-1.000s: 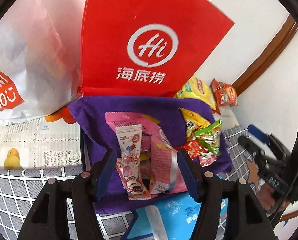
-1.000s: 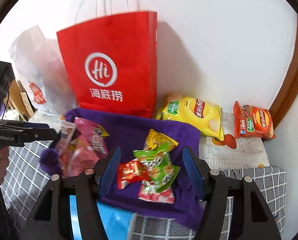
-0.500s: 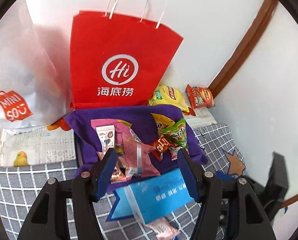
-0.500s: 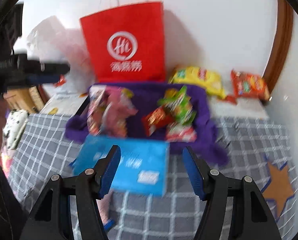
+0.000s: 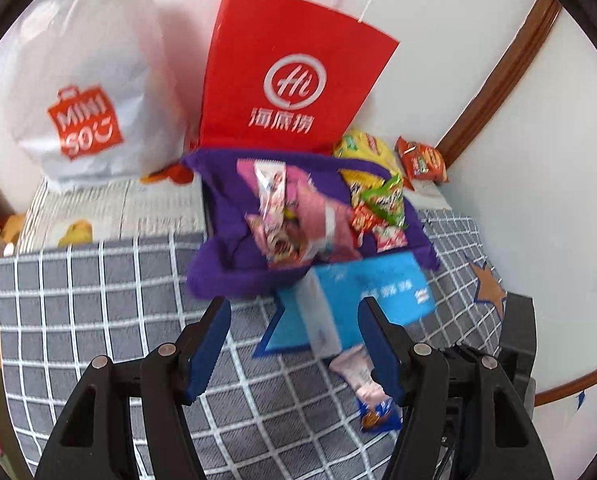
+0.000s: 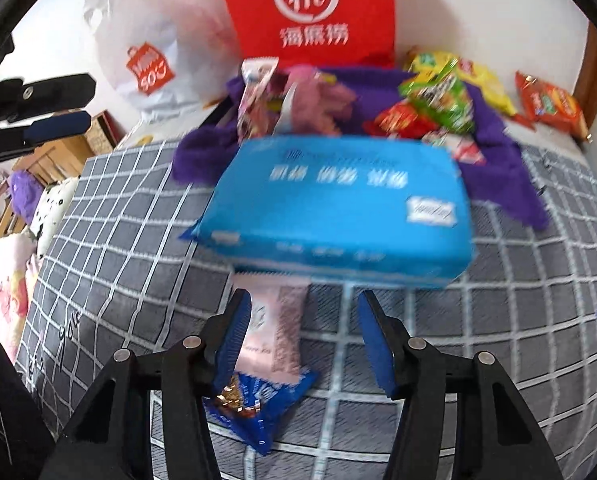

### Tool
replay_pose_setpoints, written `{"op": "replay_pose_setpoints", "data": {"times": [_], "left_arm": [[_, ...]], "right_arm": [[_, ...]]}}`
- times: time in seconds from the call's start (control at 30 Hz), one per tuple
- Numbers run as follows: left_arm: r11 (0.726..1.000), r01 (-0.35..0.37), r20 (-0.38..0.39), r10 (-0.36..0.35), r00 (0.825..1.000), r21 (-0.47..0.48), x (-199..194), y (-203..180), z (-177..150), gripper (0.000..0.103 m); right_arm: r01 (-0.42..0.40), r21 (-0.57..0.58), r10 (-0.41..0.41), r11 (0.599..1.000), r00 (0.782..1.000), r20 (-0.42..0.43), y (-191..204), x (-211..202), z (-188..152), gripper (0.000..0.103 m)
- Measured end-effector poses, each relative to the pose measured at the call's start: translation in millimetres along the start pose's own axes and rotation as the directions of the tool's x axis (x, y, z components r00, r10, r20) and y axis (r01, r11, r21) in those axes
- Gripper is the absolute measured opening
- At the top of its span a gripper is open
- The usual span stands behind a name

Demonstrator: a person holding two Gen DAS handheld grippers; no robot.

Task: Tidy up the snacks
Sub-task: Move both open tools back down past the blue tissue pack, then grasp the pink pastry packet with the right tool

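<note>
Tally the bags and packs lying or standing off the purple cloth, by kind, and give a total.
Shopping bags: 2, red paper bag, white plastic bag
Crisp packets: 2, yellow, red
Blue tissue pack: 1
Pink-and-blue snack wrapper: 1
Total: 6

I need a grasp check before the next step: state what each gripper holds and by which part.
Nothing is held. The left gripper is open over the checked cloth. The right gripper is closing, its fingers straddling the pink snack packet but not pressing on it.
</note>
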State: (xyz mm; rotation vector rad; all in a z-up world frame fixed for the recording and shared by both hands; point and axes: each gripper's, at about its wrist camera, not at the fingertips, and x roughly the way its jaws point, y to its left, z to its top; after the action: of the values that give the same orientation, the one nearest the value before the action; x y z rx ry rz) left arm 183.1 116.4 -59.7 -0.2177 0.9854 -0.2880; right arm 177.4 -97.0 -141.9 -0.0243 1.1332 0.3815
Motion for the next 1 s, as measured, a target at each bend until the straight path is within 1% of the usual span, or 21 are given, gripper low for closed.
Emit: {"op": "replay_pose_setpoints", "data": {"times": [0.13,0.3,0.53,0.6,0.63,0.67,0.8,0.87,1.0], "left_arm": [[1.0,0.004,-0.019,-0.005,1.0,-0.021,4,8,-13,0.064],[1.0,0.007,-0.026,-0.007,1.0,-0.025,5,12,-20,0.064],[1.0,0.009,-0.029,-0.01,1.0,-0.022,5,14,-23,0.064],[1.0,0.007,-0.03,-0.007,1.0,-0.022,6,14,-24,0.064],[1.0,0.004,-0.032,-0.005,0.999,-0.022,7,14,-25,0.064],[1.0,0.002,-0.035,-0.003,0.999,-0.023,7,15,-27,0.064],[0.999,-0.011,-0.045,0.01,0.999,-0.033,9,20,-33,0.064],[0.999,-0.016,-0.052,0.014,0.999,-0.046,11,25,-38,0.064],[0.998,-0.03,-0.071,0.025,0.997,-0.062,16,28,-45,0.064]], "right_arm": [[0.0,0.006,0.0,1.0,1.0,-0.018,5,10,-3,0.057],[-0.028,0.014,0.029,1.0,0.999,-0.034,11,19,0,0.057],[-0.031,-0.033,0.029,0.999,0.997,-0.066,28,33,3,0.057],[-0.027,-0.038,0.024,0.999,0.997,-0.071,30,35,4,0.053],[-0.03,-0.04,0.027,0.999,0.997,-0.072,30,35,4,0.043],[-0.039,-0.039,0.037,0.998,0.997,-0.065,30,35,4,0.036],[-0.062,-0.014,0.061,0.998,0.997,-0.046,26,30,4,0.034],[-0.077,-0.001,0.077,0.997,0.996,-0.036,21,24,3,0.03],[-0.091,0.008,0.091,0.996,0.996,0.008,12,5,0,0.029]]}}
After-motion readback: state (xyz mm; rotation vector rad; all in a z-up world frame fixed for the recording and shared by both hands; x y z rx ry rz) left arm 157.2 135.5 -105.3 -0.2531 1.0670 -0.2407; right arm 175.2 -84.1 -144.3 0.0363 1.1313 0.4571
